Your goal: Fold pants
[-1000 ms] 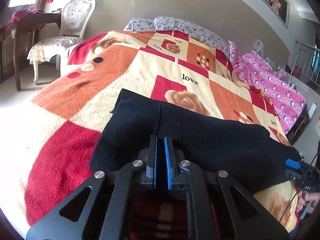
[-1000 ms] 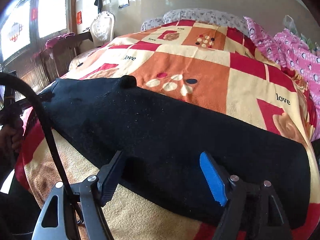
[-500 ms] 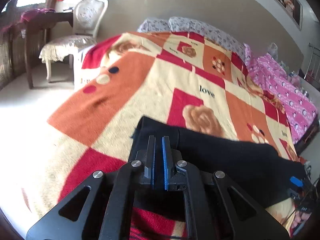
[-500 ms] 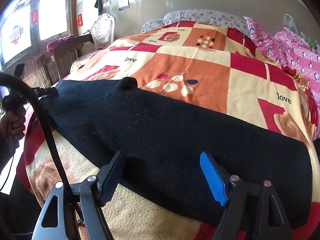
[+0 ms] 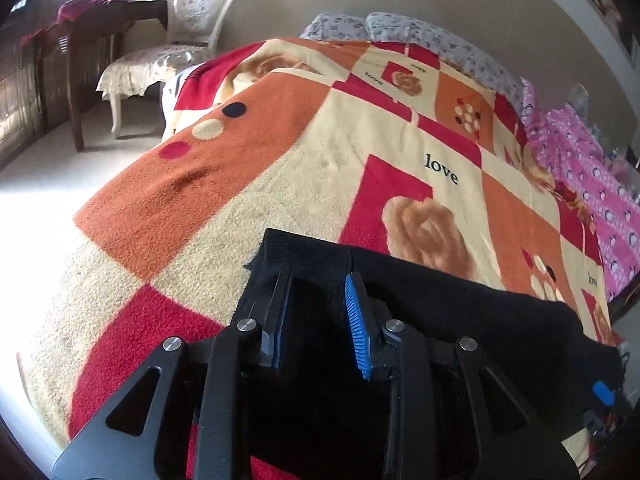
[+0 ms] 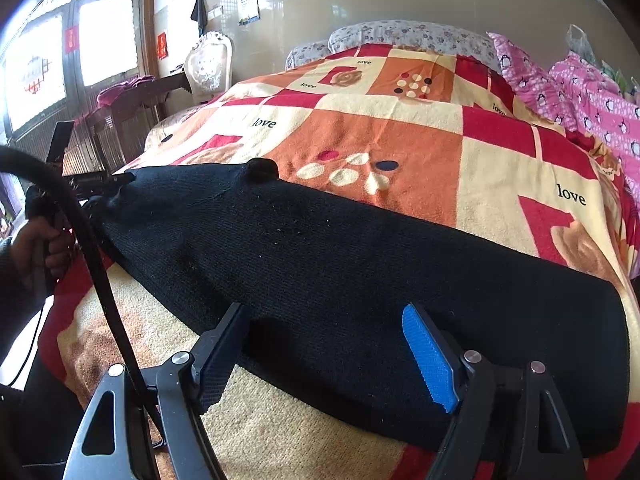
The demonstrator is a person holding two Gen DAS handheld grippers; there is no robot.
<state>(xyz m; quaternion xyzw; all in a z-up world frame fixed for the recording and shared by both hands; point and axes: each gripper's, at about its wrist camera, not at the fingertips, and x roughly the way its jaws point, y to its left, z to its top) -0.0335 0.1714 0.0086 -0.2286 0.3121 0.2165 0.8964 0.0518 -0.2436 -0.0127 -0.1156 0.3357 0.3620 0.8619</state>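
While the black pants lie folded in a long strip across the near edge of the bed, we hold a gripper over each end of them. Our left gripper sits over the end of the pants by the bed's left edge. Its jaws have just been opening, and now there is a small gap between them. The black cloth lies under that gap, and the blue pads do not squeeze it. Our right gripper stands wide open over the near edge of the pants, toward the right end of the strip, and it holds nothing. In the right wrist view we can see a hand at the far left, holding the left gripper at the pants' other end. A checked blanket with the word "love" on it covers the bed. Pink bedding lies along the bed's right edge, and a white chair stands past its far left corner.
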